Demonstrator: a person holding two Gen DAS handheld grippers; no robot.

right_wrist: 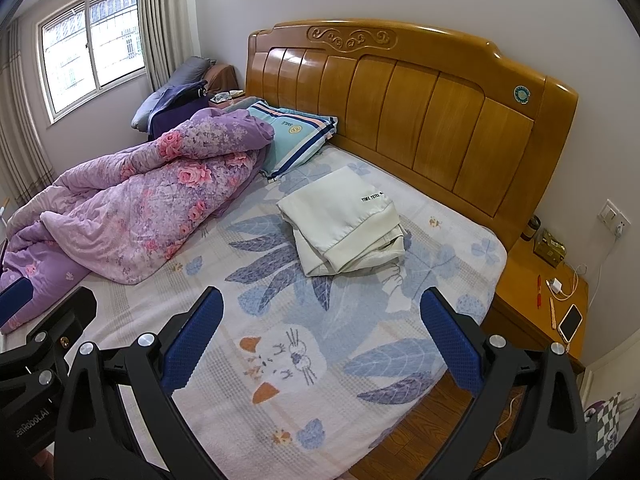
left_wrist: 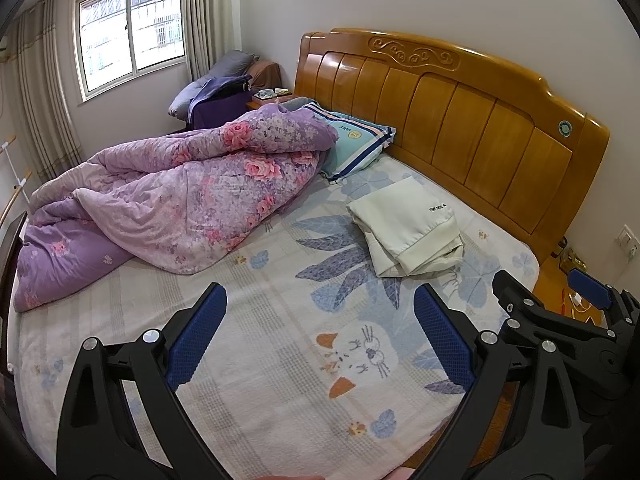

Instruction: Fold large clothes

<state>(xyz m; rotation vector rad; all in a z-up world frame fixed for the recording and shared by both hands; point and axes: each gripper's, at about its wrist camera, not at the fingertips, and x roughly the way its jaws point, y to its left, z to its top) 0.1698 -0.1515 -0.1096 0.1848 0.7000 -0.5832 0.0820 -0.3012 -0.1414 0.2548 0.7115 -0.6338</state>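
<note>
Lying folded on the bed: one cream-white garment, a thick flat stack of several layers, set on the headboard half of the mattress, near the wooden headboard but apart from it. Long axis runs on a diagonal from the headboard toward the foot-side edge of the bed; the ribbed hem band and the loose layered edges face the cameras, the smooth folded edge faces the headboard. Small black lettering sits near the corner closest to the headboard. Left hand-held gripper: fingers spread wide, blue pads empty, hovering over the cat print on the sheet, well short of the garment. Right hand-held gripper: fingers likewise spread wide, nothing between them, held over the same part of the sheet, near its partner; in the left wrist view it shows at the right edge. Other items: purple floral quilt, crumpled in a long heap along the window side of the bed, apart from the garment; striped blue pillow, leaning at the headboard with one side under the quilt; nightstand beside the bed, carrying a phone, a charger with cable and a red pen.
</note>
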